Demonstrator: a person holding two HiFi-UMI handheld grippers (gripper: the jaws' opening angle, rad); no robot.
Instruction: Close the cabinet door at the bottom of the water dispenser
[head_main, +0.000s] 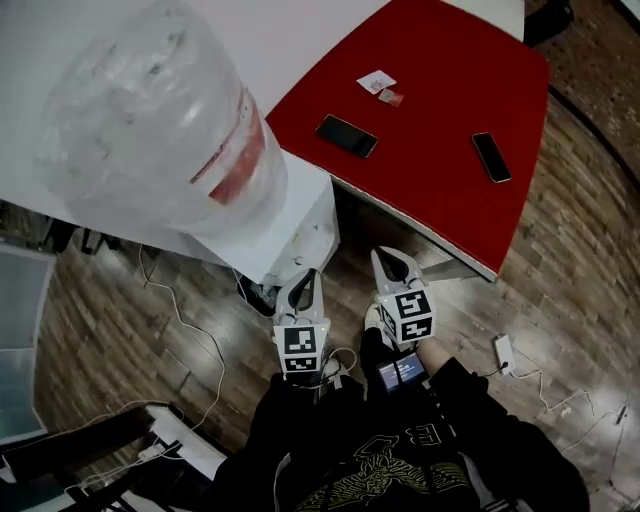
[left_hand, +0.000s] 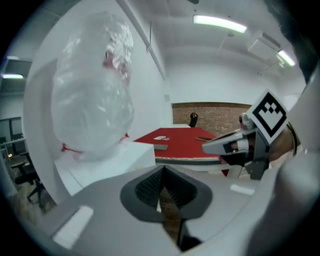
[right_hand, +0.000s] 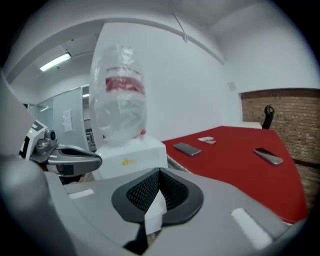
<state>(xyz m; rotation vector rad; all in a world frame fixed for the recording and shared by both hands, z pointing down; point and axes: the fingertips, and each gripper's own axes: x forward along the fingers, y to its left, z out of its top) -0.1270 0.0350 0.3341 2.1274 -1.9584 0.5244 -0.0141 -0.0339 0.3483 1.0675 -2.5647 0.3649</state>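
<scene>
Dark jacket (head_main: 400, 460) fills the bottom of the head view, and right past it are both tools held side by side, pointing forward. Left hand-held gripper (head_main: 306, 276) has its jaws pinched together at the tips with nothing between them, you only see a sliver of floor behind the gap. Same deal for the right hand-held gripper (head_main: 386, 258): jaws closed up and empty. The water dispenser (head_main: 290, 230) is a white box standing just ahead of the left one, near it but apart, with a big clear bottle (head_main: 150, 110) with a red label band sitting on top. Its cabinet door at the bottom is hidden from this steep angle, and neither gripper view catches it either, so I can't tell how it stands. Right of the dispenser is a red worktop (head_main: 430, 110) with two dark phones (head_main: 346, 135) lying well apart and a small card (head_main: 376, 82) farther back. White cables (head_main: 180, 310) trail over the wooden floor (head_main: 570, 250) to the left.
</scene>
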